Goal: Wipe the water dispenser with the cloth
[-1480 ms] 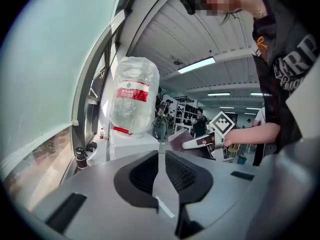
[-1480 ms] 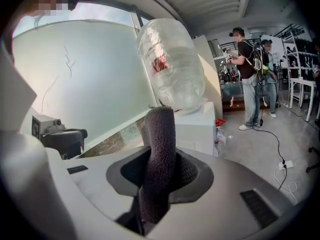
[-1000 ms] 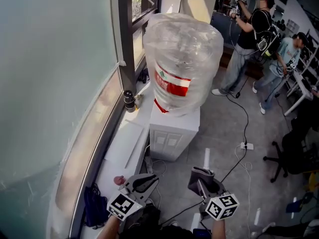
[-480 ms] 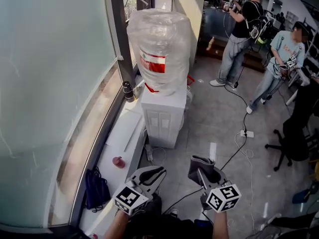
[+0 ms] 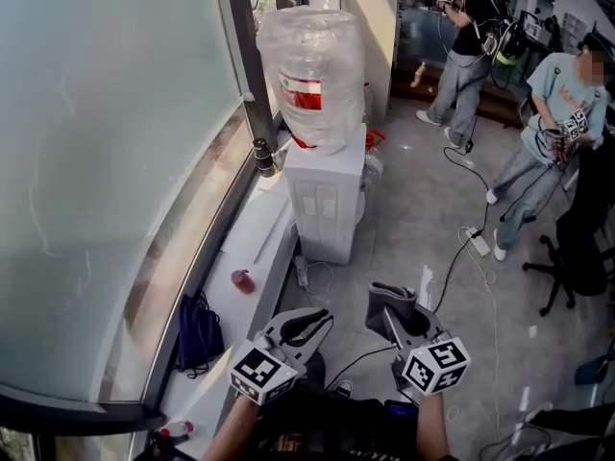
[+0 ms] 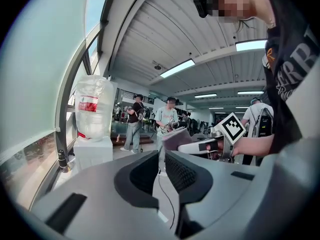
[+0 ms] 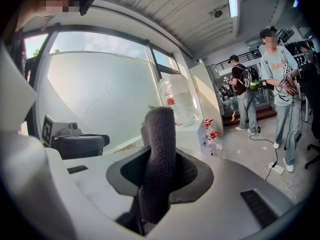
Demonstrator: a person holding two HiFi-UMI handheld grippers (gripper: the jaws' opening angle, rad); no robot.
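Observation:
The water dispenser (image 5: 328, 203) is a white cabinet by the window, with a plastic-wrapped bottle (image 5: 312, 70) with a red label on top. It stands far ahead of both grippers, and shows small in the left gripper view (image 6: 93, 148) and the right gripper view (image 7: 176, 103). My right gripper (image 5: 393, 317) is low in the head view, shut on a folded grey cloth (image 7: 159, 156) that sticks up between its jaws. My left gripper (image 5: 306, 327) is beside it, jaws nearly together with nothing held (image 6: 160, 173).
A white window ledge (image 5: 252, 248) runs along the left, with a black flask (image 5: 261, 157), a small red thing (image 5: 240, 279) and a dark bag (image 5: 199, 332) on it. Cables and a power strip (image 5: 478, 243) cross the floor. People stand at the back right, near an office chair (image 5: 575, 262).
The dispenser looks smaller and farther away than a second ago, and more ledge and floor show. Both grippers stay low in the view, the right still holding the cloth.

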